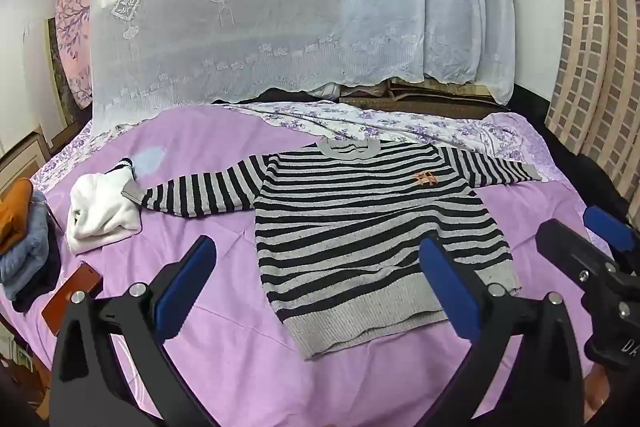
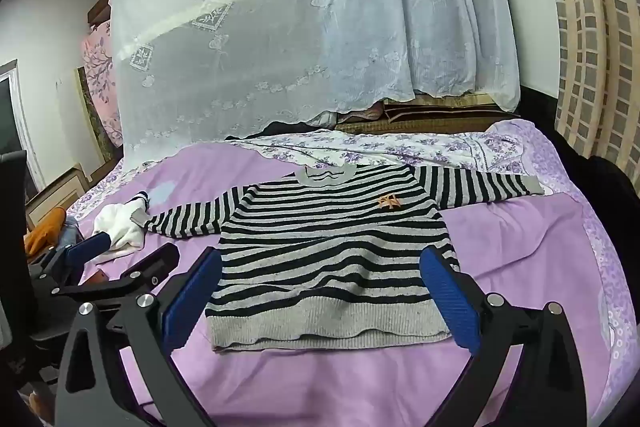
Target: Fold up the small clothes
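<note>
**Striped sweater spread flat, both grippers wide**

At far left, folded clothes [image 1: 22, 231] are stacked beside a white garment [image 1: 102, 213]. The left gripper [image 1: 316, 287] gapes wide, holding nothing. Mid-frame on the purple bedspread [image 1: 208, 135] lies the striped sweater [image 1: 360, 227], black-and-grey, sleeves outstretched, with an unreadable orange chest emblem [image 1: 426, 179]. The right gripper [image 2: 320, 299] also gapes, empty.

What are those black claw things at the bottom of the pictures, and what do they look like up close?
They are two hand-held grippers. The left gripper and right gripper look alike: black angular frames forking into two arms, joined with round silver bolts. Each arm ends in a flat finger with a ribbed blue pad. White lettering shows on the right one's body, partly cut off. No cables or sleeves are visible.
</note>
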### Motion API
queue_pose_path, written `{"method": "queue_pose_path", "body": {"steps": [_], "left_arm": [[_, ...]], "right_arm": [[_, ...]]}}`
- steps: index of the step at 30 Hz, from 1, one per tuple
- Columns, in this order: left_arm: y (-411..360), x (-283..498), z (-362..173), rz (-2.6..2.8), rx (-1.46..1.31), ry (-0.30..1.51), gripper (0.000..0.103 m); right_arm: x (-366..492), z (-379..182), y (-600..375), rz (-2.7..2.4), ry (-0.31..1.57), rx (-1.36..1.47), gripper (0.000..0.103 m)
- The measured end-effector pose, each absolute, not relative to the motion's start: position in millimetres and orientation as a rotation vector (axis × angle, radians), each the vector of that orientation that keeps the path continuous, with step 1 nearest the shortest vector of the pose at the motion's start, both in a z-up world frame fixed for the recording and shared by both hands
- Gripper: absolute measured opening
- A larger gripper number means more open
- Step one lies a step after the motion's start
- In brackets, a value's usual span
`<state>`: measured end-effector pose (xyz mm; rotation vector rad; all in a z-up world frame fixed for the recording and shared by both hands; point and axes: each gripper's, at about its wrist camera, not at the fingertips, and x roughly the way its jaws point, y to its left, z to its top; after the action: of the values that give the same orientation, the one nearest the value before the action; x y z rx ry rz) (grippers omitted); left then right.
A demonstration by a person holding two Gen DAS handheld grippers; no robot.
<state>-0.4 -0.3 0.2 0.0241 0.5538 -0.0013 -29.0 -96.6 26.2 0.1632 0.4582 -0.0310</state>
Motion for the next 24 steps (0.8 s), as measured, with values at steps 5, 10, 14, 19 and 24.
{"method": "queue_pose_path", "body": {"steps": [5, 10, 14, 19, 24], "left_arm": [[-1.0, -0.7, 0.6, -0.001, 0.026, 0.564, 0.099], [2.8, -0.2, -5.3, 0.0, 0.027, 0.568, 0.099], [2.8, -1.4, -2.9, 0.003, 0.029, 0.566, 0.099], [2.7, -2.6, -2.0, 0.002, 0.031, 0.566, 0.099], [1.9, -3.3, -1.5, 0.004, 0.029, 0.565, 0.099]], "right_arm": [[-28.6, 26.5, -96.0, -0.033, 0.455, 0.159, 0.1], [-31.8, 27.8, -92.3, -0.029, 0.449, 0.164, 0.1], [-33.8, 29.6, -89.4, -0.03, 0.445, 0.167, 0.1], [-35.1, 28.7, -89.9, -0.024, 0.445, 0.164, 0.1], [-36.3, 31.2, -95.6, -0.02, 0.436, 0.173, 0.1]]}}
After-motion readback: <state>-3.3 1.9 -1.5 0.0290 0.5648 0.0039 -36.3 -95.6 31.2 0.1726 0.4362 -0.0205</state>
